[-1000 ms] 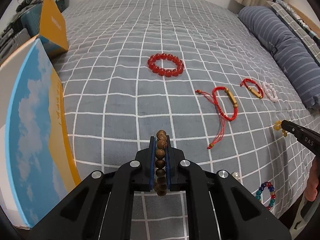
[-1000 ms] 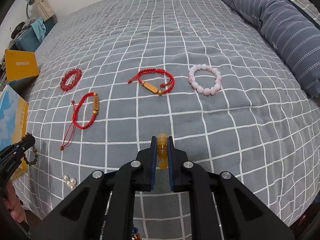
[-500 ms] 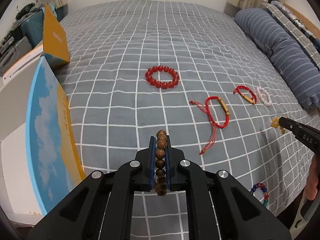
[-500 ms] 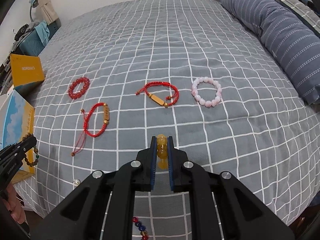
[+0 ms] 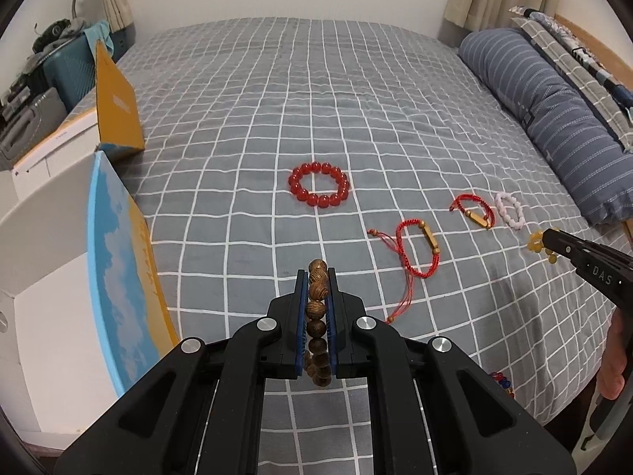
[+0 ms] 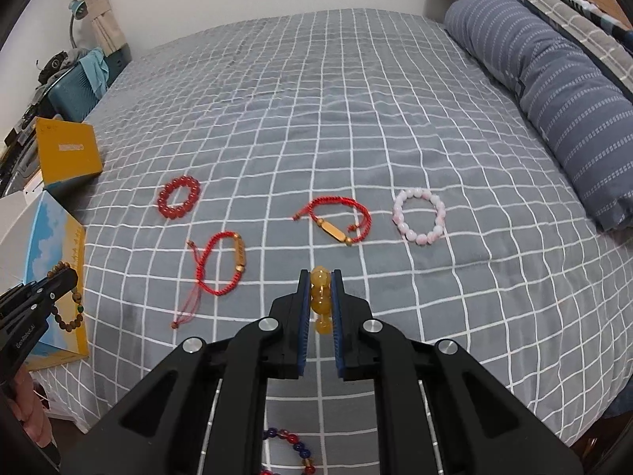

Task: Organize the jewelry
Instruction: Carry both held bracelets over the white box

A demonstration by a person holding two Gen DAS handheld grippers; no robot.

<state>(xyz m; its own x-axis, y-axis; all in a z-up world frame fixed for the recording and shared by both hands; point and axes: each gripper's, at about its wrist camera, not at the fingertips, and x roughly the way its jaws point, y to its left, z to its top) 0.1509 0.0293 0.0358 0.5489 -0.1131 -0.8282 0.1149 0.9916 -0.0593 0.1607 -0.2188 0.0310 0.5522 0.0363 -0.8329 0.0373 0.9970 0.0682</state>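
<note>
My left gripper is shut on a brown wooden-bead bracelet, held above the grey checked bed. My right gripper is shut on a yellow amber-bead bracelet. On the bed lie a red bead bracelet, a red cord bracelet with a gold tube, a second red cord bracelet and a pink bead bracelet. In the left wrist view the right gripper shows at the right edge. The left gripper appears at the left of the right wrist view.
A blue-and-yellow box and an orange box stand at the bed's left edge. A striped blue pillow lies along the right side. A multicoloured bead bracelet lies near the bed's front edge. A hand holds the right gripper.
Both grippers have risen with their bracelets still held; the bed and the bracelets on it look smaller and further below.
</note>
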